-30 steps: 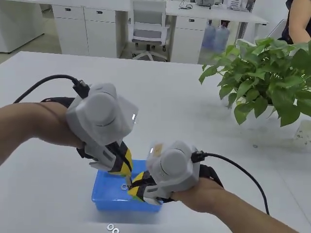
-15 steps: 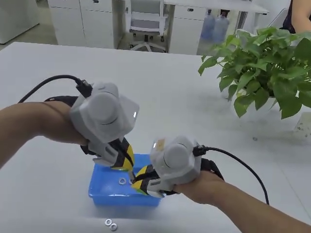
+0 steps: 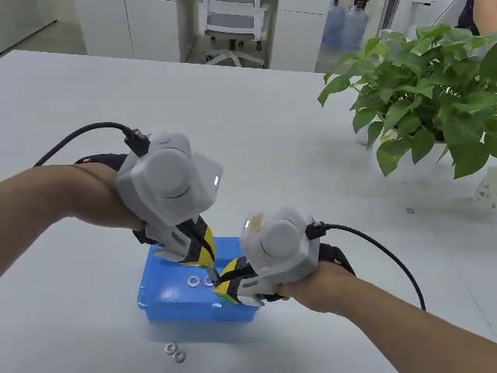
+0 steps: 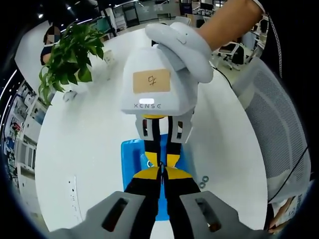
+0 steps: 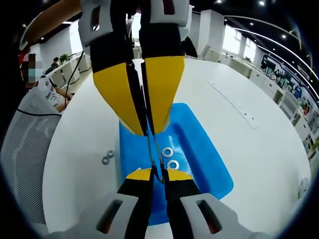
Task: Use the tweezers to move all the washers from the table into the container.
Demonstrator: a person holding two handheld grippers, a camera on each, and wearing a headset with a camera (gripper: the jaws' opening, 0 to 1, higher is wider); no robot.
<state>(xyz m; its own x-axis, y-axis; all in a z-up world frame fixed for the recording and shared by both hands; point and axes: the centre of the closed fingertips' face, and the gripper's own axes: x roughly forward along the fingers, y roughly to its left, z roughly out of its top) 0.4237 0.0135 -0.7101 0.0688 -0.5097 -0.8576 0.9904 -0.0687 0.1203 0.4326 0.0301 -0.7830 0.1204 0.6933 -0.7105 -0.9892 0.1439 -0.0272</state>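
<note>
A blue container (image 3: 167, 299) sits on the white table near the front edge, with two washers (image 3: 193, 281) lying in it, also seen as rings (image 5: 168, 152) in the right gripper view. Two more washers (image 3: 174, 353) lie on the table just in front of the container. Thin metal tweezers (image 5: 147, 134) run between the two grippers above the container. My left gripper (image 3: 208, 260) is shut on their upper part, and my right gripper (image 3: 224, 286) is shut on them close to the tips. Both sets of yellow-tipped jaws meet nose to nose (image 4: 161, 172).
A leafy potted plant (image 3: 423, 93) stands at the back right of the table. Cables trail from both grippers. Two loose washers (image 5: 107, 157) lie left of the container (image 5: 199, 149) in the right gripper view. White cabinets and an office chair (image 3: 233, 23) are beyond the table.
The head camera has tilted, so the scene sits higher. Two washers now lie side by side in the container where one showed before. Both grippers stay together over the container.
</note>
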